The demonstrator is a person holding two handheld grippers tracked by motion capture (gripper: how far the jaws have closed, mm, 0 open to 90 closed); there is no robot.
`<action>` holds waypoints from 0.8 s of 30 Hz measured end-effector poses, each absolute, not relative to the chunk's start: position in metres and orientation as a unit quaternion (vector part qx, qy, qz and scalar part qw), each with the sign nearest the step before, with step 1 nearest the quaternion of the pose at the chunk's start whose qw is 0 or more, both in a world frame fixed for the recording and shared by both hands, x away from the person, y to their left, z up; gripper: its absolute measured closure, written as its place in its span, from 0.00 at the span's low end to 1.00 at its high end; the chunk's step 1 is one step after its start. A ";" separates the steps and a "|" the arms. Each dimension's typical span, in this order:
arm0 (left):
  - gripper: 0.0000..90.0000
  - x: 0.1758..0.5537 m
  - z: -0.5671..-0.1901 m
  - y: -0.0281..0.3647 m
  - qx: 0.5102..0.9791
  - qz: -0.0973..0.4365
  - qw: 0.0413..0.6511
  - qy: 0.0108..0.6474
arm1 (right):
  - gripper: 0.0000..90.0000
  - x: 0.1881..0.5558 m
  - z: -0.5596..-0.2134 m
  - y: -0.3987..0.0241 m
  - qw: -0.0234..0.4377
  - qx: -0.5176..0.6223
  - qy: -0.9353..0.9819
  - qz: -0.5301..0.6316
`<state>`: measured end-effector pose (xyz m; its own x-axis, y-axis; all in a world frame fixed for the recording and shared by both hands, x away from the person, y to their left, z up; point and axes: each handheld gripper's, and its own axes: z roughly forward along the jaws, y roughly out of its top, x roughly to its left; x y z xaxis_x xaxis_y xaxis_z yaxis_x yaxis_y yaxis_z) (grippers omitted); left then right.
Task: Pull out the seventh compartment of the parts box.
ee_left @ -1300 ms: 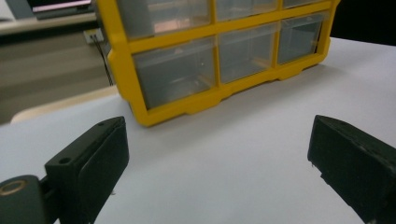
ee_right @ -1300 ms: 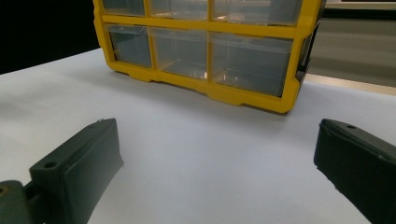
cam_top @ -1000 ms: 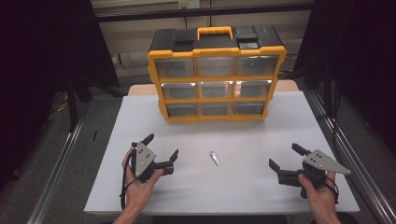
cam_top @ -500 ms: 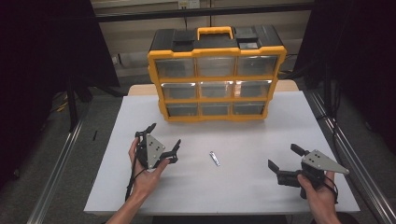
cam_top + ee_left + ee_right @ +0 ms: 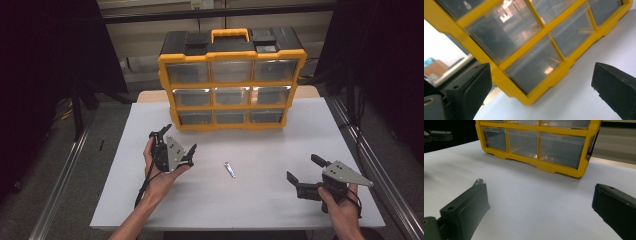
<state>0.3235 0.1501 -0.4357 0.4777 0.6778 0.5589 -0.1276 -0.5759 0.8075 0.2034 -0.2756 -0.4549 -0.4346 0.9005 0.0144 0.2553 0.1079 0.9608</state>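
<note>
A yellow drawer cabinet (image 5: 231,80) is set at the far edge of the white surface (image 5: 260,200) — its clear drawers' contents cannot be made out. A small metal piece (image 5: 229,169) lies between the left hand-held gripper (image 5: 176,141) and right hand-held gripper (image 5: 303,168) — both held with jaws apart. Dark surroundings are seen.

The white table (image 5: 270,200) carries one yellow drawer cabinet (image 5: 231,40) with nine clear drawers, set in three rows of three, a single yellow handle (image 5: 229,33) on its black top and two black latches up there, one on each side of the handle. One small metal piece (image 5: 229,169) lies flat on the table in front of the cabinet. Two grippers are counted, the left gripper (image 5: 175,141) and the right gripper (image 5: 305,168), each with two black jaws and each held in one hand, so two hands in all.
</note>
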 end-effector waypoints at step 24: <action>0.07 0.358 -0.435 0.144 0.782 0.528 0.322 0.077 | 0.00 0.204 -0.455 -0.275 0.312 0.427 0.676 0.513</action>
<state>0.3585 0.1437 -0.4350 0.4311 0.4595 0.7765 -0.2199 -0.7812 0.5843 0.2037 -0.2752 -0.4551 -0.4404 0.8977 0.0160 0.2570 0.1090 0.9603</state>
